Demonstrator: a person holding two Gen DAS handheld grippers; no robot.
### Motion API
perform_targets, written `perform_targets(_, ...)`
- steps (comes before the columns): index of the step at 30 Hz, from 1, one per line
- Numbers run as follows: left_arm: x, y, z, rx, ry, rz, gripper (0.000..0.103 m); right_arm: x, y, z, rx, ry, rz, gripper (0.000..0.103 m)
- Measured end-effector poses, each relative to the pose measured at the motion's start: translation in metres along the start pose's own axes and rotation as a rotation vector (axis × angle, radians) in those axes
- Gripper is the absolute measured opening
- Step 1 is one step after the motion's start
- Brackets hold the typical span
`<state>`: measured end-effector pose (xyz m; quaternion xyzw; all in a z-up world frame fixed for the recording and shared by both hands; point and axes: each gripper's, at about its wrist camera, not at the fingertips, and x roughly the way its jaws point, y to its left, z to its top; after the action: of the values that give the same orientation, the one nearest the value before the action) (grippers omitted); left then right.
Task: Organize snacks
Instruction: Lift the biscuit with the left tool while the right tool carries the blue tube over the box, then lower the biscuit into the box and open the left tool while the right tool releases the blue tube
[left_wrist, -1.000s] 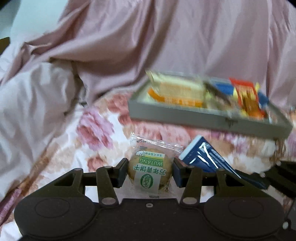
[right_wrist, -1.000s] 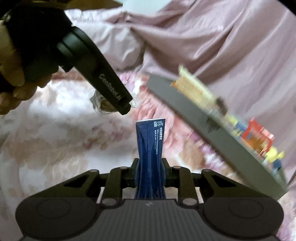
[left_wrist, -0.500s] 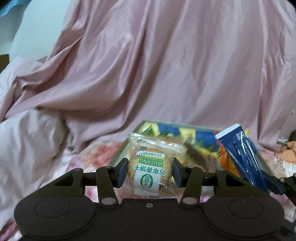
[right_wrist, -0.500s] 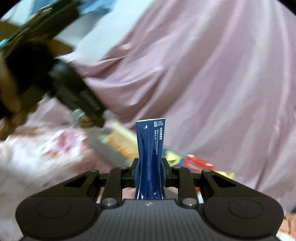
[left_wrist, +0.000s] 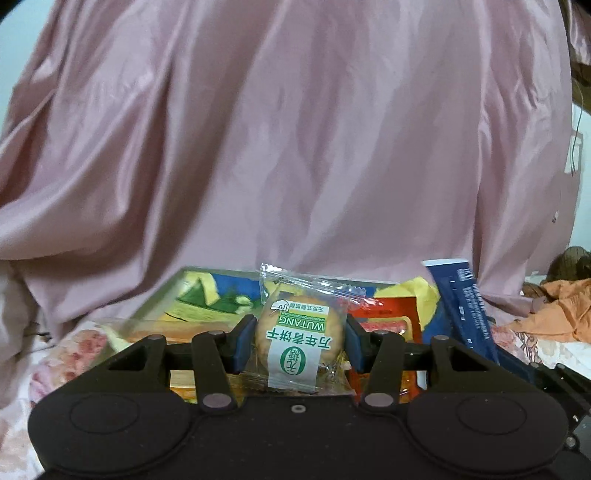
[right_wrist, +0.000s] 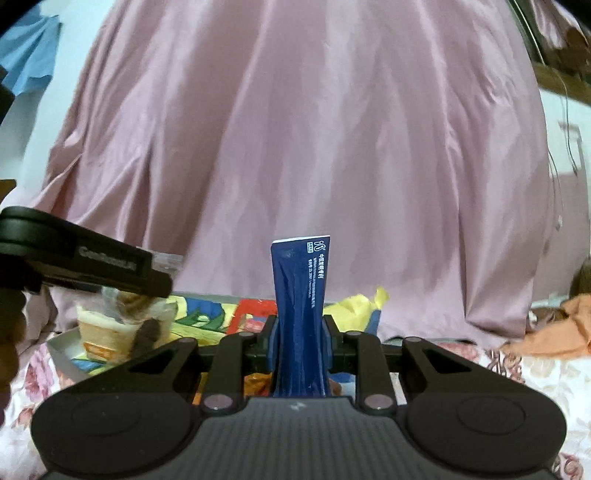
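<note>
You hold 2 snacks above the near edge of the gray tray (right_wrist: 61, 352). The left gripper (left_wrist: 300, 345) is clamped on a round biscuit in a clear wrapper (left_wrist: 297, 332), both pads pressing its sides. The right gripper (right_wrist: 300, 345) is closed narrowly on a blue stick packet (right_wrist: 300, 317), which stands upright between the pads.

The tray already holds several packets: a yellow and blue one, a red one and a pale boxed snack (right_wrist: 101, 338) at its left end. It rests on a floral sheet (right_wrist: 535, 373), in front of a pink draped cloth (left_wrist: 295, 147).

Risks from this position:

1. Collision. The 2 grippers sit close together over the tray. Lowering both at once could knock the stick packet against the left gripper.
2. Crushing. The biscuit is brittle, so extra squeeze may crack it.
3. Slippage. The stick packet is smooth and gripped near its lower end, so a fast swing could tilt it or pull it free.
4. Poor placement. Free space in the tray is hard to judge from here. A release over the stacked packets may let a snack slide off onto the sheet.
</note>
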<state>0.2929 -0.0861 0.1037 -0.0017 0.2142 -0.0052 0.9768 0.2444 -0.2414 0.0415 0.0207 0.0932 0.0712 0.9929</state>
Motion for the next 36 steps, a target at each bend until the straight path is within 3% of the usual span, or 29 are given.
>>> perform_targets(18, 0.028, -0.002, -0.013, -0.037, 0.076, -0.012, 0.054, 0.017, -0.008, -0.008, 0.072, 0.083, 0.072, 0.031)
perform_targets(26, 0.025, 0.004, -0.011, -0.073, 0.065, -0.024, 0.079, 0.021, -0.003, -0.012, 0.047, 0.114, 0.088, 0.045)
perform_targets(36, 0.012, 0.014, -0.010, -0.123, 0.020, -0.017, 0.096, 0.018, 0.000, -0.012, 0.034, 0.101, 0.095, 0.072)
